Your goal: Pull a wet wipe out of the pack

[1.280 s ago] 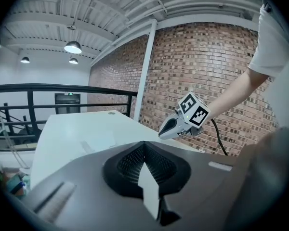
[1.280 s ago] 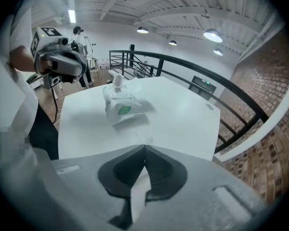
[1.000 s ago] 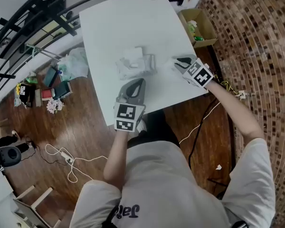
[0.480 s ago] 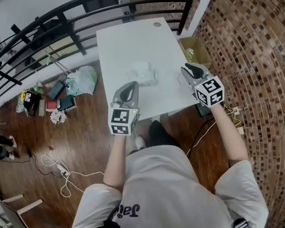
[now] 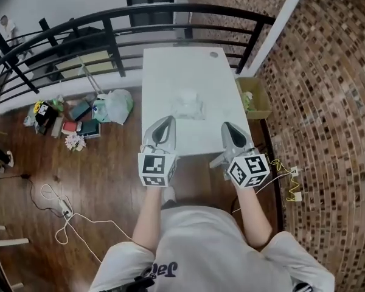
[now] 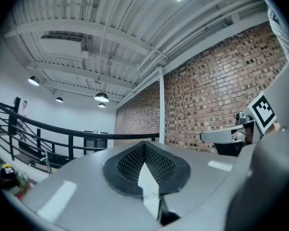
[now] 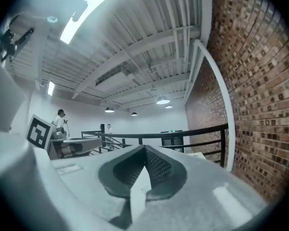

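The wet wipe pack (image 5: 188, 106) lies on the white table (image 5: 170, 72) with crumpled white wipe material on it; I cannot tell pack from loose wipe. Both grippers are held up level on the near side of the table, well apart from the pack. My left gripper (image 5: 167, 120) is shut with nothing in it; its mesh pads (image 6: 135, 162) meet at the tips. My right gripper (image 5: 225, 126) is shut and empty too, its pads (image 7: 156, 165) closed together. Each gripper view looks over the railing into the room, and the other gripper (image 6: 231, 136) (image 7: 77, 146) shows at its edge.
A black railing (image 5: 109, 17) runs behind the table. An open cardboard box (image 5: 253, 97) stands by the table's right side, against the brick wall (image 5: 328, 102). A plastic bag (image 5: 115, 105) and small clutter (image 5: 73, 117) lie on the wooden floor at left, with a cable (image 5: 55, 205).
Both grippers have lifted off the table and drawn back toward the person. The right gripper left the wipe by the table's right edge, and its jaws have closed.
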### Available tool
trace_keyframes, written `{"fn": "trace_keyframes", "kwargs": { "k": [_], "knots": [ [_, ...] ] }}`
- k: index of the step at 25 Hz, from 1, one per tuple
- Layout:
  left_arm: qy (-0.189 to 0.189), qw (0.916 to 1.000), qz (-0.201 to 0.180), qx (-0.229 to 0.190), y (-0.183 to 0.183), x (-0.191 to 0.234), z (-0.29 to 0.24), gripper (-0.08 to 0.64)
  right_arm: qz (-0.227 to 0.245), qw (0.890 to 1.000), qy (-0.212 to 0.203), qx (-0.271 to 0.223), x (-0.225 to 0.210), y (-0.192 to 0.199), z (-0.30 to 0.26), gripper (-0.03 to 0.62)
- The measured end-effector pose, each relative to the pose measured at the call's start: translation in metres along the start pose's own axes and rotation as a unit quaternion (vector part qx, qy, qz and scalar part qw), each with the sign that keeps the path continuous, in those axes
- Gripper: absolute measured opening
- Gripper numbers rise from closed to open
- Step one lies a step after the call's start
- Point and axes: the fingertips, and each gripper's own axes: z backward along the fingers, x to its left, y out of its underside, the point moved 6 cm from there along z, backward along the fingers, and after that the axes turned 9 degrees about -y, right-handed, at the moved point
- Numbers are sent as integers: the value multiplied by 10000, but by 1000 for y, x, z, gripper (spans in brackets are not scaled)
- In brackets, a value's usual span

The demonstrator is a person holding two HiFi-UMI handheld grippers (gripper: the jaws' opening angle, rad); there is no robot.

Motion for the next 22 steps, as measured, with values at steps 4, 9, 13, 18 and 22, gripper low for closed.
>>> {"fn": "trace_keyframes", "kwargs": {
  "k": [4, 9, 13, 18, 22],
  "knots": [
    [-240, 9994, -230, -64, 10, -42, 49, 17, 305, 9982, -506, -91, 32, -1, 32, -8],
    [-512, 9985, -200, 63, 23, -118, 131, 17, 639, 9938, -904, 60, 62, 15, 114, -8],
    [-580, 9978, -208, 254, 21, -159, 175, 17, 97, 9938, -1109, 17, 77, 21, 160, -8],
    [-603, 9976, -331, 108, -7, -183, 219, 17, -48, 9925, -1220, -42, 113, 7, 199, -8],
    [-628, 9972, -404, -104, -25, -188, 238, 17, 172, 9932, -1146, -140, 134, -11, 214, -8]
  ]
}}
